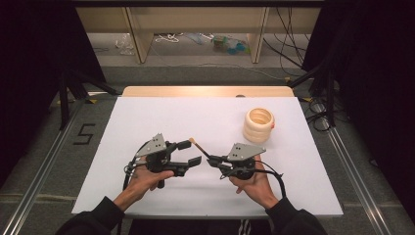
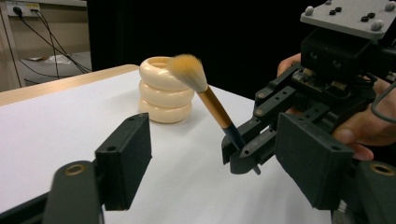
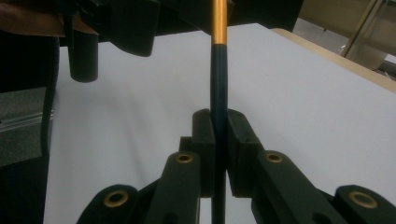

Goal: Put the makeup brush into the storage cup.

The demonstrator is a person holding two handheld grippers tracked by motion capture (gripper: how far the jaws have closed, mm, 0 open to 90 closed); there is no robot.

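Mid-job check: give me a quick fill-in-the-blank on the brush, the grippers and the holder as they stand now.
1. The brush is clamped by the ____ gripper.
2. The left gripper has its jaws ____.
3. The ringed holder stands upright on the white ____.
4. The brush's bristles point ____ from the table.

Missing words: right; open; table; up

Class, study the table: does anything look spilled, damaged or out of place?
Nothing stands out. The cream holder stands upright on the white table, the right gripper clamps the brush by its dark handle, and the left gripper is open.
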